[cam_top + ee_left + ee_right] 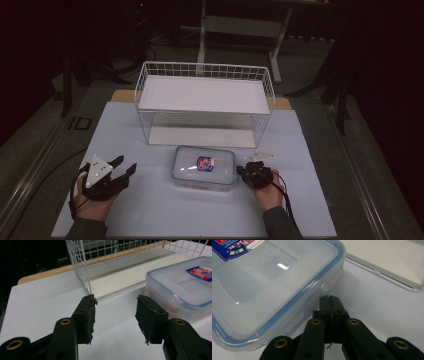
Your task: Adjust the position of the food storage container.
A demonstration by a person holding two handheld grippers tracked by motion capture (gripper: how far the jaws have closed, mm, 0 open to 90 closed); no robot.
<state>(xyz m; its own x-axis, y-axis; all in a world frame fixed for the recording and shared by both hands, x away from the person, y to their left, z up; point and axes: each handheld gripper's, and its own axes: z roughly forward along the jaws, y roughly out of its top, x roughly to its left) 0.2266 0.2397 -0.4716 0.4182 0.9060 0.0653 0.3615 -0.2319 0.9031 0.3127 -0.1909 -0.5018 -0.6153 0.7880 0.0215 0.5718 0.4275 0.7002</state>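
A clear plastic food container (204, 167) with a blue-rimmed lid and a red and blue label lies on the white mat, in front of the wire rack. My left gripper (127, 163) rests on the mat well to the left of it, jaws apart with nothing between them. In the left gripper view the gripper (116, 300) points at the rack's corner, and the container (182, 282) lies to its right. My right gripper (242, 171) is shut, its tip right beside the container's right side. The right gripper view shows the closed jaws (331, 298) next to the container's (262, 282) side latch.
A white wire rack (205, 67) with two shelves stands at the back of the white mat (150, 210); its wire side (82, 270) and lower shelf edge (387, 275) are near. Dark floor and a frame's legs lie beyond the table.
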